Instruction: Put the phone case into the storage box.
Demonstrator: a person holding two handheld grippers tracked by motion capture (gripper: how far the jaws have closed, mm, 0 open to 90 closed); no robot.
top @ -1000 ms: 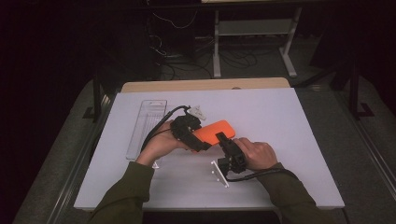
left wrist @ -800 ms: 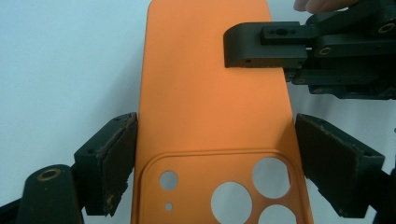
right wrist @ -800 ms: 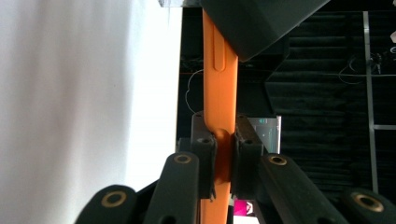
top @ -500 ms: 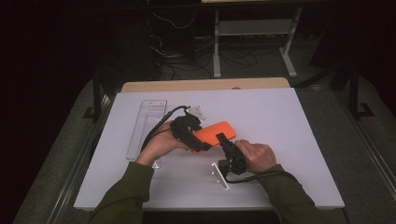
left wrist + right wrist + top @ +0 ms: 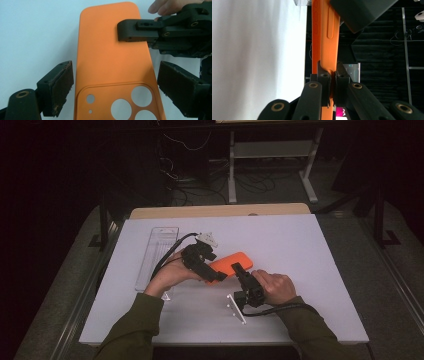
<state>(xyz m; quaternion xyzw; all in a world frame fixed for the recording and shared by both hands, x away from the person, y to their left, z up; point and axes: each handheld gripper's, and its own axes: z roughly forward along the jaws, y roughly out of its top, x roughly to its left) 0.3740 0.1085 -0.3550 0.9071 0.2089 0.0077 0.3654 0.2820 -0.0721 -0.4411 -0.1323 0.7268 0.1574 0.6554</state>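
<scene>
Right claw (image 5: 332, 75) clamped on orange phone case (image 5: 112, 65) edge; left claw (image 5: 115, 92) apart, straddling case.

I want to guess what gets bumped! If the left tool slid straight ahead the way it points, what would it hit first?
Probably the right tool, shut on the orange phone case's edge just ahead. The left tool is open around the case, so its pads might brush the case first; depth is unclear.
</scene>
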